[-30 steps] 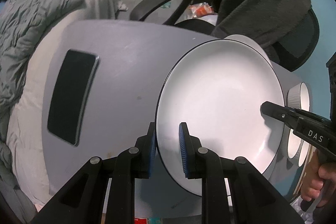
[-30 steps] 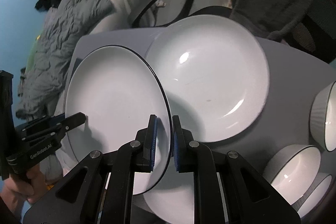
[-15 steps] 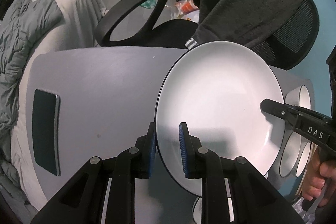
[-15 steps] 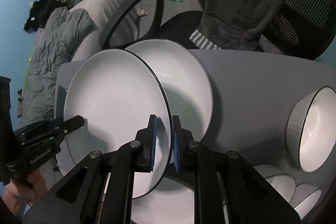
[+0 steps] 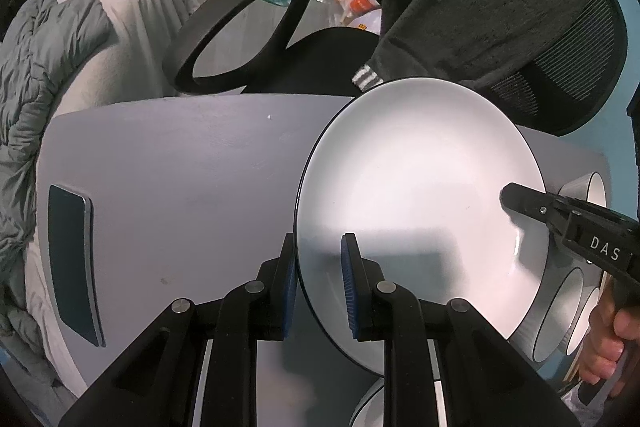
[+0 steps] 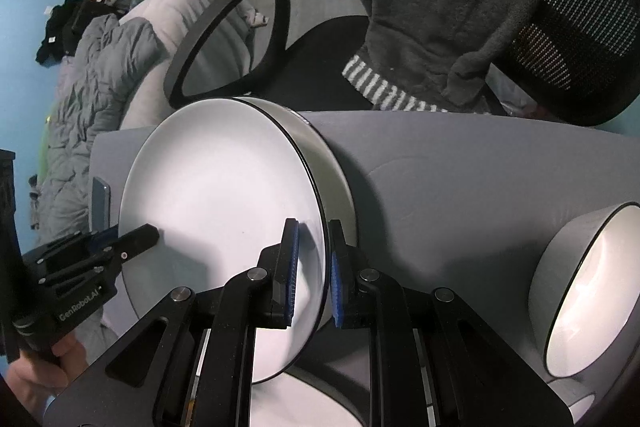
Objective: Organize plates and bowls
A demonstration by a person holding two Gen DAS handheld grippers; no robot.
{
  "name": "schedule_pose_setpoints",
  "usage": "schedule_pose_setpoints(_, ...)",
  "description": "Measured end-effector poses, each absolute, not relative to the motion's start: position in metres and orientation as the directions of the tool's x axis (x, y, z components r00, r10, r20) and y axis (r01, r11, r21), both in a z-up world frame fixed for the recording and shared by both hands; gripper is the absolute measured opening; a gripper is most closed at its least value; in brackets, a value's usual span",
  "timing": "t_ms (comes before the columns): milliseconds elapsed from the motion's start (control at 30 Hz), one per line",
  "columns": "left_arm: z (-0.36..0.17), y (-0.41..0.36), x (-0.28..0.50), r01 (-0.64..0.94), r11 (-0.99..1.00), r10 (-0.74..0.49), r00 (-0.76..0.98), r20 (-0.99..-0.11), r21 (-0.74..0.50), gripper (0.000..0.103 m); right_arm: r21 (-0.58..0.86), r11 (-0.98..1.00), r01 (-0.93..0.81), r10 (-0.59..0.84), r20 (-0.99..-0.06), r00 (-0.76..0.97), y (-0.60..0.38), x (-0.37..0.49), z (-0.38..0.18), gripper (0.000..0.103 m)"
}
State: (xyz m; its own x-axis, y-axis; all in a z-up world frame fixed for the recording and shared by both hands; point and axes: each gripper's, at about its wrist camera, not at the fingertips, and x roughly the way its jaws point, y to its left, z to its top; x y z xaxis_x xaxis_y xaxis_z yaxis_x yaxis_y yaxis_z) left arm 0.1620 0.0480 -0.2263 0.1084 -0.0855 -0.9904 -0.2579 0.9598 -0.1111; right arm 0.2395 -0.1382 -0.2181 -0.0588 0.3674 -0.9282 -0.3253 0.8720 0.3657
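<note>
Nearest the cameras, left hand-held gripper and right hand-held gripper each pinch opposite rims of one black-rimmed white plate, held over the grey table. Right of it, a bowl. Beyond the table's far edge, an office chair.

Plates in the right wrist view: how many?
3. One plate is gripped by the left tool and right tool; a second plate lies on the table behind it, only its edge showing; a third plate shows at the bottom edge. Others may be hidden.
</note>
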Motion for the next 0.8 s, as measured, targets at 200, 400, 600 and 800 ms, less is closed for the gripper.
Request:
schedule_pose_setpoints(200, -0.2282, 0.0442, 0.1648, -0.247, 0.966, -0.055, 0.101, -0.993, -0.079, 0.02, 0.353, 0.874, -0.334, 0.353, -0.933, -0.063, -0.1401, 0.2402, -0.2216, 0.014)
schedule_pose_setpoints(400, -0.2314, 0.0446, 0.1644, -0.231, 0.969, -0.062, 0.106, -0.992, -0.085, 0.02, 0.362, 0.871, -0.334, 0.359, -0.931, -0.071, -0.1409, 0.2414, -0.2227, 0.014)
schedule_pose_setpoints(600, -0.2302, 0.0422, 0.1631, -0.218, 0.973, -0.057, 0.104, -0.993, -0.079, 0.022, 0.353, 0.88, -0.318, 0.341, -0.935, -0.093, -0.1405, 0.2446, -0.2226, 0.014)
schedule_pose_setpoints(800, -0.2296, 0.0422, 0.156, -0.222, 0.971, -0.059, 0.117, -0.991, -0.084, 0.024, 0.353, 0.882, -0.312, 0.34, -0.935, -0.098, -0.1362, 0.2446, -0.2185, 0.026)
